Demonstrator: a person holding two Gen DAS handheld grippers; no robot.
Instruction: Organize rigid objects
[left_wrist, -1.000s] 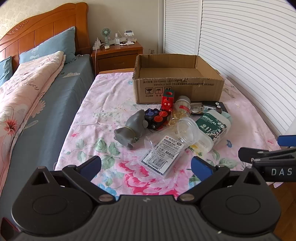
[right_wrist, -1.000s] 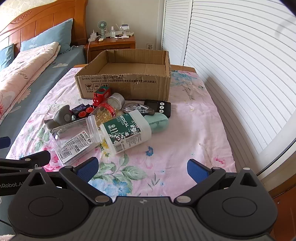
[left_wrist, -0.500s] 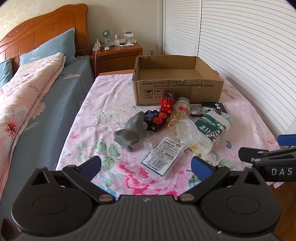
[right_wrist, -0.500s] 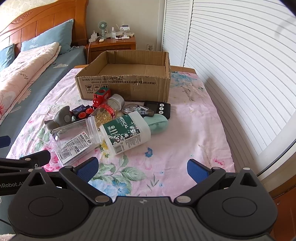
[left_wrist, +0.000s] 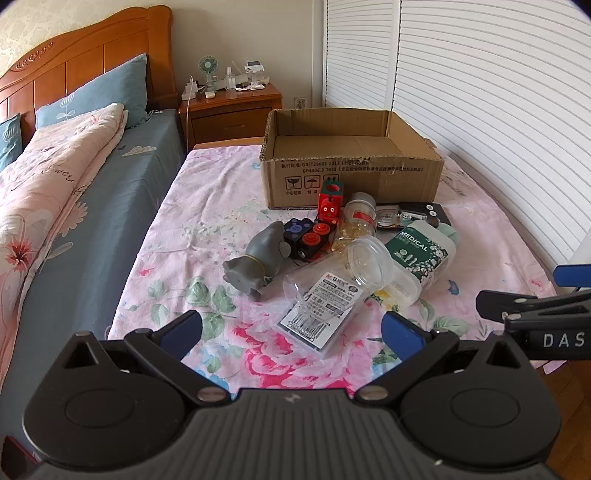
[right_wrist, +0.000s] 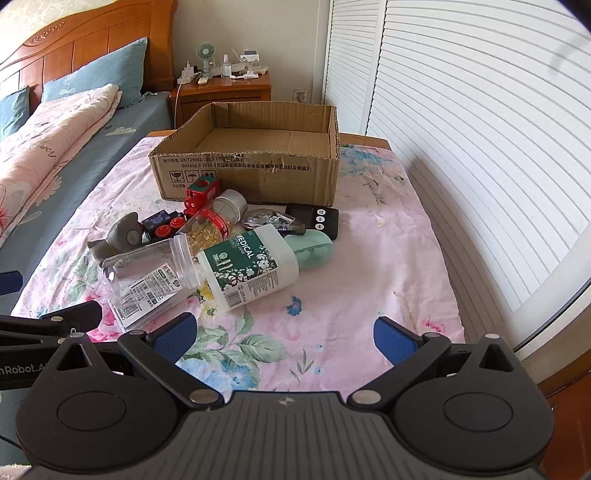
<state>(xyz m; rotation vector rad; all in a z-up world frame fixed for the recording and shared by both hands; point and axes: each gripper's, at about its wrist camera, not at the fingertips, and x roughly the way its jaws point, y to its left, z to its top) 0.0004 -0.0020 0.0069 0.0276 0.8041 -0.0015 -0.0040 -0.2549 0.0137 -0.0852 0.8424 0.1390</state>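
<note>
Cardboard box (left_wrist: 351, 155) sits open and empty at the upper centre of the frame, on the far part of my counter (left_wrist: 207, 206) with its pink floral cloth. All the things to sort lie piled just in front of it, none inside, so I judge the task is at its start, at the approach step.

Left claw (left_wrist: 291, 326) is spread wide with nothing between the blue pads; right claw (right_wrist: 284, 334) the same, wide open and empty. Both hang low at the near edge, well short of the pile.

Pile, mid-frame: clear jar (left_wrist: 332, 291) on its side nearest me, mouth against the white medical bottle (right_wrist: 251, 266). Grey toy elephant (left_wrist: 258, 262) at left, touching the dark cube with red buttons (left_wrist: 308, 238). Red toy train (left_wrist: 330, 201) stands right against the box wall. Pill bottle (right_wrist: 218, 221) leans across the middle. Green case (right_wrist: 314, 247) and black remote (right_wrist: 317, 218) at right.

Next move, my guess: left claw forward to the jar or elephant, since they are nearest and free on top. The jar is round and slick, so I would grip across the body. Things overlap, so lifting one may roll another.

Room: bed (left_wrist: 74, 206) along the left, wooden headboard and nightstand (left_wrist: 232, 107) at upper left, white slatted doors (left_wrist: 480, 92) at right.
</note>
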